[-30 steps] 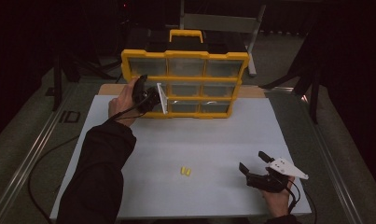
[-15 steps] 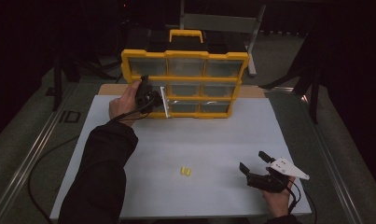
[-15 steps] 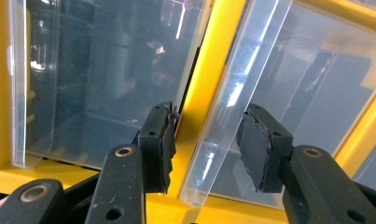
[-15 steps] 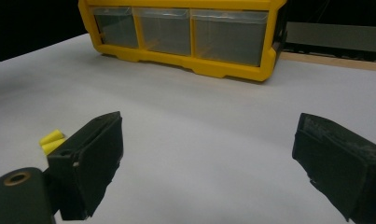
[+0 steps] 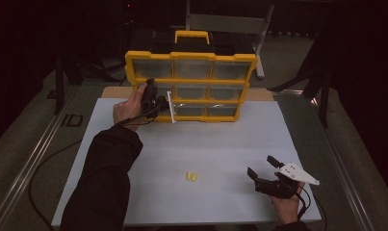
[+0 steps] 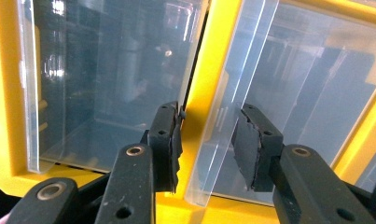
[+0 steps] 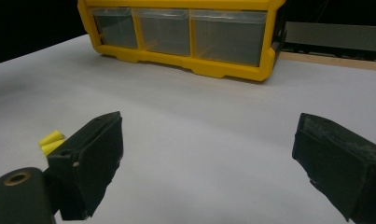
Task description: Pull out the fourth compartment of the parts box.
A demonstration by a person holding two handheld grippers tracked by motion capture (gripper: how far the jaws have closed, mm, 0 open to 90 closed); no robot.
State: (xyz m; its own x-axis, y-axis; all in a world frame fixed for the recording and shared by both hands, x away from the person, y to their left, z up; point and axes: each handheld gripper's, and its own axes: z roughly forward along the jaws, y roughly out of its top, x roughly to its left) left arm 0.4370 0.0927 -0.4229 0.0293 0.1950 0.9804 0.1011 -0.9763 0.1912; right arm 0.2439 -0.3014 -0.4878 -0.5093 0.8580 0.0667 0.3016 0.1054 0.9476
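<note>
A yellow organizer [image 5: 191,56] with clear drawers stands at the back of the white mat [image 5: 206,144]. My left gripper [image 5: 165,103] is at its lower left drawers. In the left gripper view its jaws have just been closing around a drawer's clear front lip [image 6: 232,93]. My left gripper [image 6: 206,144] still shows a gap beside the left pad, so it is open. Two small yellow pieces [image 5: 191,177] lie at the front middle of the mat. To their right, my right gripper [image 5: 261,166] rests open and holds nothing. In its own view the right gripper [image 7: 206,154] faces the organizer [image 7: 185,63], with the yellow pieces [image 7: 51,141] at its left.
The mat lies on a wooden tabletop [image 5: 259,95]. A metal rail [image 5: 32,159] runs along the left side, and a black cable [image 5: 52,159] trails from the left hand. Dark stands and a grey frame [image 5: 225,21] are behind the organizer.
The left hand has shifted slightly right, closer to the organizer's drawers. The right hand and the yellow pieces have stayed where they were.
</note>
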